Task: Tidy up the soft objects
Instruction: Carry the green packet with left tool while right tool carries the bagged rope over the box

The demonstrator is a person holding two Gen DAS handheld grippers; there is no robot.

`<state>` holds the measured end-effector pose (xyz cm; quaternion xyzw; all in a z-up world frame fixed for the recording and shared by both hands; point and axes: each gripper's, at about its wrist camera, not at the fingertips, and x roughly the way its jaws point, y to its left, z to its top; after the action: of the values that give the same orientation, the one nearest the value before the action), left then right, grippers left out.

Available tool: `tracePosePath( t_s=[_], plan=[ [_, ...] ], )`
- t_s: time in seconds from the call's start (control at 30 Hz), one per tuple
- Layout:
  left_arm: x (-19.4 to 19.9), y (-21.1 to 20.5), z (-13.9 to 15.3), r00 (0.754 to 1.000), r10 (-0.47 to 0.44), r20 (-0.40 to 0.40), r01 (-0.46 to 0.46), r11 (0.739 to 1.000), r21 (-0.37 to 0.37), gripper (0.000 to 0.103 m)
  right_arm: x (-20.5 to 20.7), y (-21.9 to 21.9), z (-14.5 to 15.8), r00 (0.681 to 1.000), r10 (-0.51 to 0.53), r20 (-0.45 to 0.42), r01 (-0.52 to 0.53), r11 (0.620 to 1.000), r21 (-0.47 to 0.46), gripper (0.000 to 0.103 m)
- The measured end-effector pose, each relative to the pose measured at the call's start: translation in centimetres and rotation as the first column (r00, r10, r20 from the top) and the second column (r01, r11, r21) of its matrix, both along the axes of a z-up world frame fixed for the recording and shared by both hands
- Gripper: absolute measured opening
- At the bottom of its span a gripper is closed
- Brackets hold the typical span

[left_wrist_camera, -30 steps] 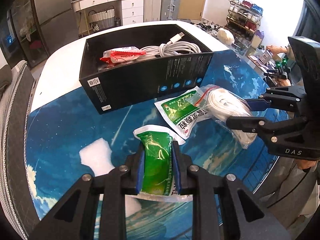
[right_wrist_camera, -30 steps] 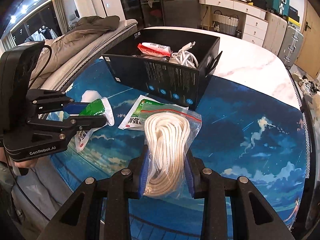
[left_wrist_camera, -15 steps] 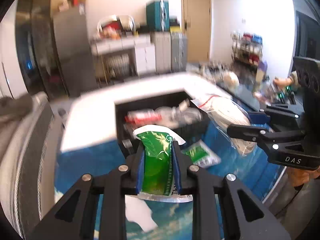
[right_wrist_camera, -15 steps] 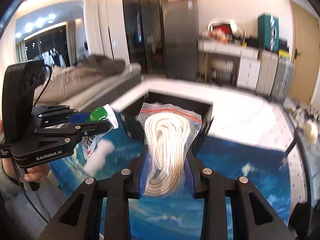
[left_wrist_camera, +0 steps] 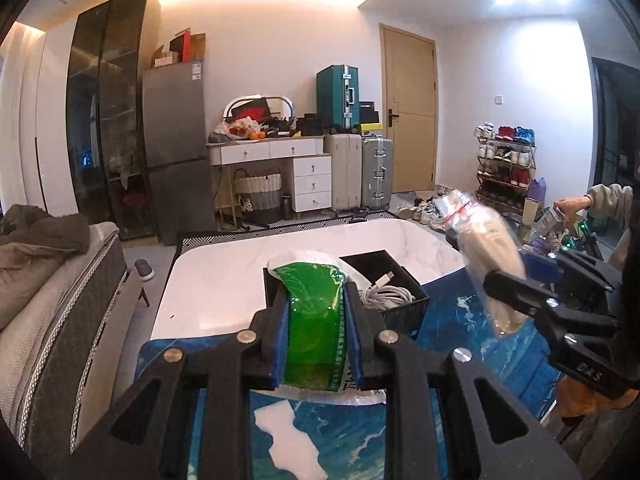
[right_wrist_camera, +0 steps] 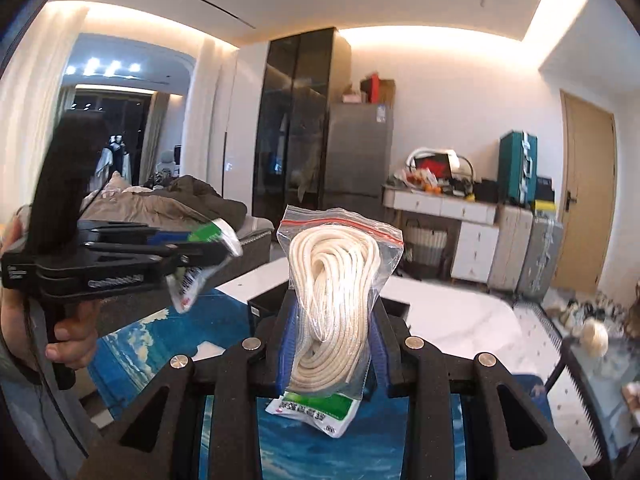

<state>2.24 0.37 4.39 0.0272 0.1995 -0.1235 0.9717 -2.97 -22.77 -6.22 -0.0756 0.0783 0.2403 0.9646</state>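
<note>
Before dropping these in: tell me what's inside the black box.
A coiled white cable lies at the right side of the black box. The green packet held in the left gripper covers the rest.

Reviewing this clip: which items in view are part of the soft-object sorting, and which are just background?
Job items:
- green packet in left gripper
- bagged white rope in right gripper
- black box
- second green packet on the mat

Lying about:
- suitcases
- fridge
- shoe rack
</note>
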Motion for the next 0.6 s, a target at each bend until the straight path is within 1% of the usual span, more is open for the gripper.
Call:
tracePosePath(
  t_s=[0.1,0.23,0.4,0.5,0.6],
  plan=[
    [0.6,0.1,0.2,1.0,0.0,0.001,0.0,1.0,-0.008,0.022,0.5,0.2,0.8,1.0,0.006,0.01,-0.006,1.0,0.015,0.032],
    [2.2,-0.2,1.4,1.0,-0.004,0.011,0.004,1.0,-0.027,0.022,1.7,0.7,2.1,1.0,0.013,0.016,-0.014,0.999,0.031,0.032],
    [4.1,0.0,3.8,0.997,0.009,0.074,-0.005,0.999,-0.048,0.022,4.1,1.4,4.3,0.999,0.01,0.051,-0.013,0.998,0.056,0.032],
    [5.0,0.0,4.5,0.994,0.007,0.106,-0.001,0.998,-0.057,0.022,5.3,1.9,5.7,0.998,0.009,0.063,-0.013,0.998,0.067,0.032],
    [6.5,0.1,5.1,0.993,0.016,0.114,-0.008,0.997,-0.077,0.022,6.8,2.1,6.9,0.998,-0.002,0.061,-0.003,0.997,0.08,0.032]
  ],
)
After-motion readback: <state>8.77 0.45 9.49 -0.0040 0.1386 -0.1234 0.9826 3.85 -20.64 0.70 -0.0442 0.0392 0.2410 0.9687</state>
